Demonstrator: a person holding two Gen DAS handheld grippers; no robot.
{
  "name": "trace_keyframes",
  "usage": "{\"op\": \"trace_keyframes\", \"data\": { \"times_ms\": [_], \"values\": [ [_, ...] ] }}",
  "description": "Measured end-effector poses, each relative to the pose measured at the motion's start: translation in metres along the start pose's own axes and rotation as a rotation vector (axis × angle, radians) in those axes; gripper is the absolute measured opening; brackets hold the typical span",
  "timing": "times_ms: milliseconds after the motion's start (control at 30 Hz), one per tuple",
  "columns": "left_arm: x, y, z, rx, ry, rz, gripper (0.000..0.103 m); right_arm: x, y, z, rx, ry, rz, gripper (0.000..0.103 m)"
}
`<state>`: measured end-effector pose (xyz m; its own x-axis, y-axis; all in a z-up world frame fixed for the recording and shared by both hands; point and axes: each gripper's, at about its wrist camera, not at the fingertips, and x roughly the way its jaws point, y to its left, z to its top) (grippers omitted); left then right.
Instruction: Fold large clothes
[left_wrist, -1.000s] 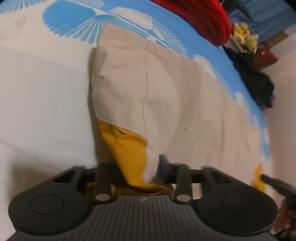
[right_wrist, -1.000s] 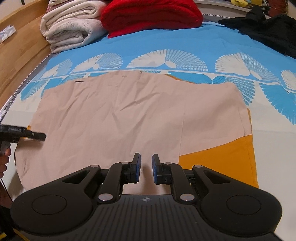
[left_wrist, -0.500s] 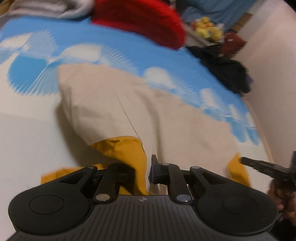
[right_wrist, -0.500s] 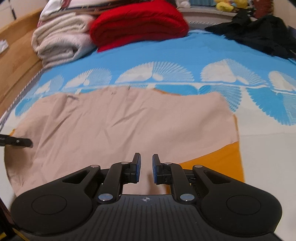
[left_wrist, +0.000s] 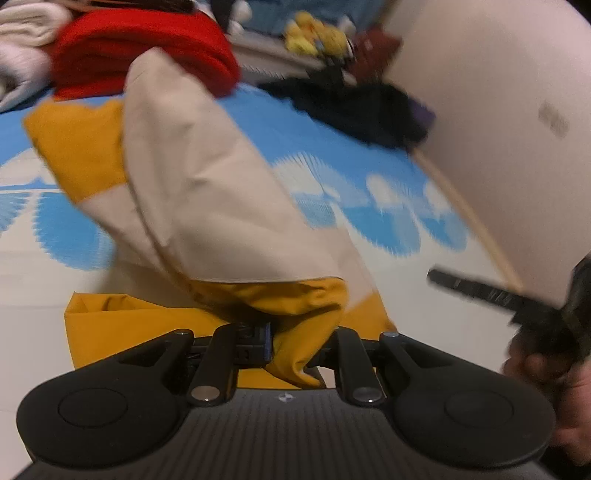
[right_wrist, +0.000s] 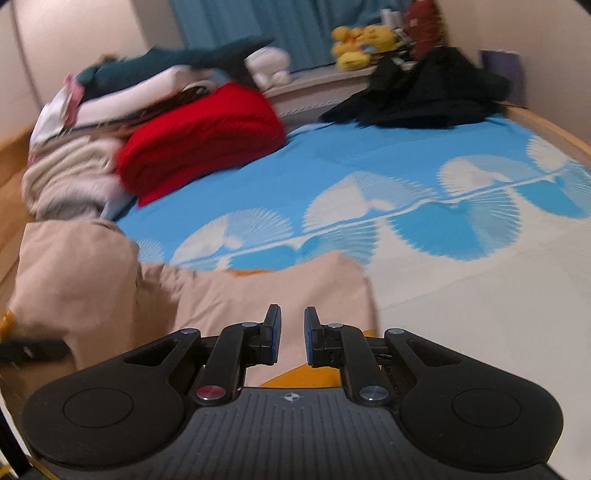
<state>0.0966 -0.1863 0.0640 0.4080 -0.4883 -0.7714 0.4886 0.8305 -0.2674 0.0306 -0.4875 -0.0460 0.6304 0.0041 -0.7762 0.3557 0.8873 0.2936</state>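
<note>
A large beige cloth with a mustard-yellow underside lies on the blue and white bed sheet. My left gripper is shut on a bunched yellow edge of it. The fabric rises from the jaws in a raised, twisted fold. In the right wrist view the cloth lies rumpled below my right gripper. Its blue pads stand a small gap apart with nothing between them. The right gripper's finger shows blurred at the right, off the cloth. The left gripper is a dark blur at the left edge.
A folded red blanket and white towels are stacked at the head of the bed. Black clothes lie at the far right corner, with yellow plush toys on the sill behind. A pale wall runs along the bed's right side.
My left gripper has closed on the yellow edge and carried it up and across, lifting the cloth into a fold. The right gripper rose and tilted toward the head of the bed, jaws unchanged.
</note>
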Motion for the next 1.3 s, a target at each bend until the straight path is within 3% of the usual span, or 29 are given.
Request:
{"op": "trace_keyframes", "data": {
  "times_ms": [100,200,267,300,367,433,500,633,733,833,933,1067,1133,1233,1300],
  "values": [
    [0.047,-0.041,-0.014,0.061,0.054,0.055,0.017,-0.011,-0.018,0.0,0.014,-0.013,-0.005,0.014],
    [0.098,-0.077,-0.031,0.163,0.105,0.11,0.031,-0.017,-0.038,0.001,0.041,-0.019,-0.012,0.014],
    [0.122,-0.096,-0.039,0.23,0.142,0.107,0.066,-0.02,-0.048,0.001,0.049,-0.016,-0.015,0.014],
    [0.127,-0.103,-0.041,0.236,0.151,0.091,0.072,-0.022,-0.051,0.002,0.05,-0.016,-0.014,0.014],
    [0.117,-0.104,-0.038,0.217,0.125,0.033,0.076,-0.024,-0.056,0.002,0.055,-0.014,-0.001,0.015],
    [0.097,-0.095,-0.022,0.159,0.105,-0.079,0.077,-0.023,-0.06,0.002,0.07,-0.007,0.018,0.016],
    [0.066,-0.08,-0.007,0.11,0.046,-0.17,0.078,-0.021,-0.061,0.003,0.1,0.009,0.058,0.024],
    [0.014,-0.021,0.01,0.011,-0.055,-0.249,0.079,-0.01,-0.049,0.002,0.152,0.037,0.17,0.027],
    [-0.001,0.021,0.013,-0.073,-0.069,-0.229,0.078,0.003,-0.03,0.003,0.178,0.075,0.264,0.033],
    [0.008,0.05,0.006,-0.081,-0.008,-0.131,0.074,0.014,-0.008,0.003,0.175,0.103,0.31,0.038],
    [0.042,0.05,-0.011,-0.038,0.102,-0.081,0.051,0.03,0.01,0.003,0.183,0.142,0.318,0.04],
    [0.093,0.01,-0.041,0.113,0.225,-0.161,0.02,0.047,0.021,0.002,0.203,0.193,0.275,0.042],
    [0.113,-0.014,-0.055,0.176,0.243,-0.179,0.004,0.056,0.023,-0.002,0.196,0.234,0.24,0.043],
    [0.135,-0.032,-0.071,0.195,0.28,-0.263,0.004,0.068,0.022,-0.012,0.177,0.308,0.182,0.043],
    [0.139,-0.04,-0.073,0.231,0.27,-0.267,0.004,0.076,0.021,-0.019,0.144,0.357,0.115,0.043]
  ]
}}
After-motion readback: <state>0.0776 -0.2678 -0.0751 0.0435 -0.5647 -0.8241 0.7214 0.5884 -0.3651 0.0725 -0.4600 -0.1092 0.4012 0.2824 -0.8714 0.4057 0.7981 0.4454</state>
